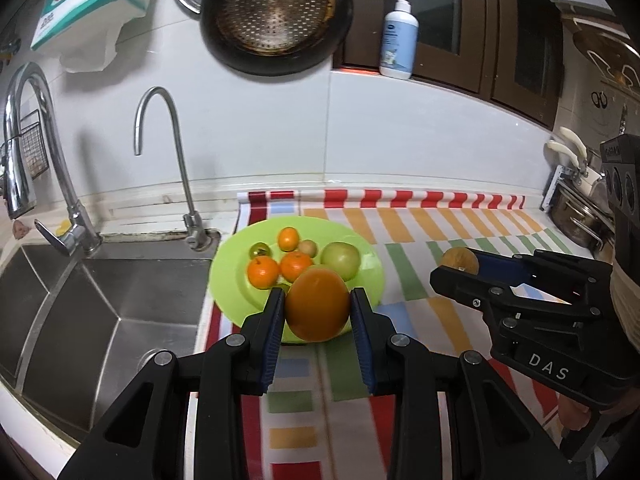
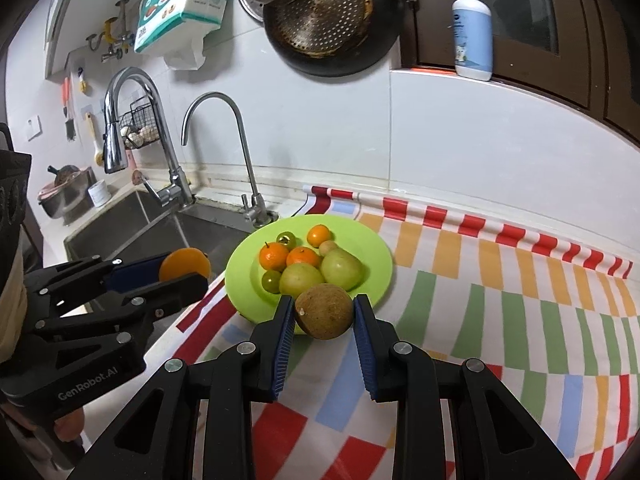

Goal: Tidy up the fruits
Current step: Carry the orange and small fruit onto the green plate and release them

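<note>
A green plate [image 1: 360, 280] [image 2: 372, 256] on the striped cloth holds small oranges [image 1: 296, 266] [image 2: 303, 257], green apples [image 1: 341, 260] [image 2: 342, 268] and small green fruits [image 2: 271, 281]. My left gripper [image 1: 318, 312] is shut on a large orange [image 1: 317, 305] just above the plate's near rim; it also shows in the right wrist view [image 2: 185, 265]. My right gripper [image 2: 324, 314] is shut on a brown kiwi [image 2: 325, 311] at the plate's near edge; in the left wrist view the kiwi [image 1: 460, 261] sits in it right of the plate.
A steel sink [image 1: 80, 300] with two faucets [image 1: 176, 160] lies left of the plate. The striped cloth [image 2: 500, 300] covers the counter to the right. A soap bottle [image 1: 399, 36], hanging pan [image 1: 276, 12] and pots [image 1: 580, 216] stand behind.
</note>
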